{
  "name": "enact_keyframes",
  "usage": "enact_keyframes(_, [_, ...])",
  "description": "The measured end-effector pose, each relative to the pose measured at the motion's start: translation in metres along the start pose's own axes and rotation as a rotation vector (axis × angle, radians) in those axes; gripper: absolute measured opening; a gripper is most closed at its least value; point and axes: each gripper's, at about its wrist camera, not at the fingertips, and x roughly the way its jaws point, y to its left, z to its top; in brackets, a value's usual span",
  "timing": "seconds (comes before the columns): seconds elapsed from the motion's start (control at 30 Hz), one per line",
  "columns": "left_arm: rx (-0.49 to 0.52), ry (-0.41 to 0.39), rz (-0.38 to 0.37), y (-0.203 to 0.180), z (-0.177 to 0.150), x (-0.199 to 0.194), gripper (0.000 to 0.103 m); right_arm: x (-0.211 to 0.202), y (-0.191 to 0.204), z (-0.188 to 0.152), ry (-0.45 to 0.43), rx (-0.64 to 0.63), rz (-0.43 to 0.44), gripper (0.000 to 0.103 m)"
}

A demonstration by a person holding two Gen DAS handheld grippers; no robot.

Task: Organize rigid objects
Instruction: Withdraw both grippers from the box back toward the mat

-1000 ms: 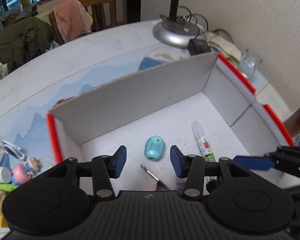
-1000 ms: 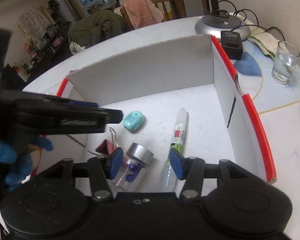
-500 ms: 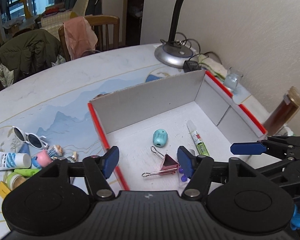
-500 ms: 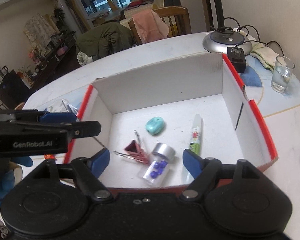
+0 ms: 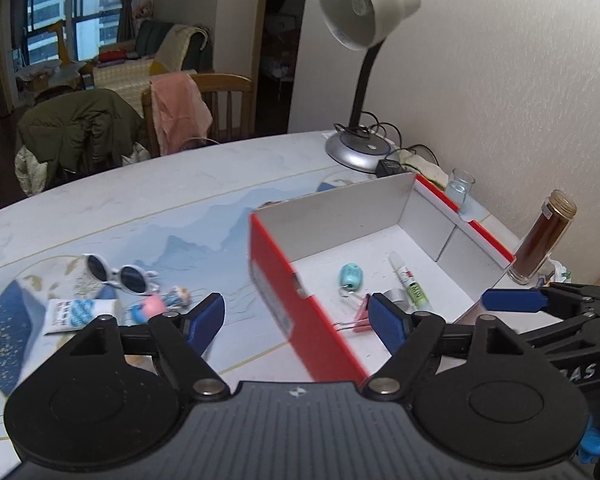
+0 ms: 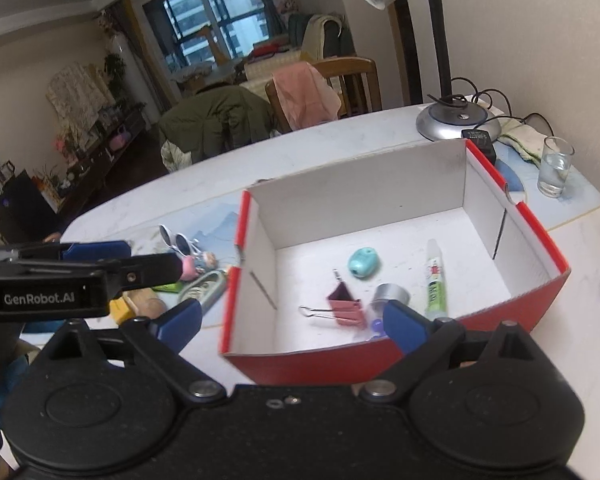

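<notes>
A red box with a white inside stands on the table. In it lie a teal sharpener, a glue pen, a pink binder clip and a small jar with a silver lid. My left gripper is open and empty above the box's near left wall. My right gripper is open and empty above the box's near wall. White sunglasses, a white tube and a pink figurine lie left of the box.
A desk lamp with its base and cables stands behind the box. A water glass and a brown jar stand to the right. Chairs with clothes stand beyond the table.
Both grippers have pulled up and back out of the box, and both have opened wider. The binder clip and jar now lie free on the box floor.
</notes>
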Motion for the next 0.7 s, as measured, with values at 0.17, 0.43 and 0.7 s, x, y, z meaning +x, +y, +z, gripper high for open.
enact_keyframes(0.17, [-0.013, -0.043, 0.024, 0.021, -0.014, -0.025, 0.083, -0.010, 0.022, -0.007, -0.048, 0.006, 0.013, 0.103])
enact_keyframes(0.43, [-0.041, -0.089, 0.027, 0.052, -0.038, -0.058, 0.094, -0.013, 0.065, -0.022, -0.069, -0.029, 0.049, 0.103])
enact_keyframes(0.7, [-0.071, -0.106, 0.031, 0.090, -0.063, -0.074, 0.103, 0.003, 0.098, -0.031, -0.035, -0.051, 0.067, 0.103])
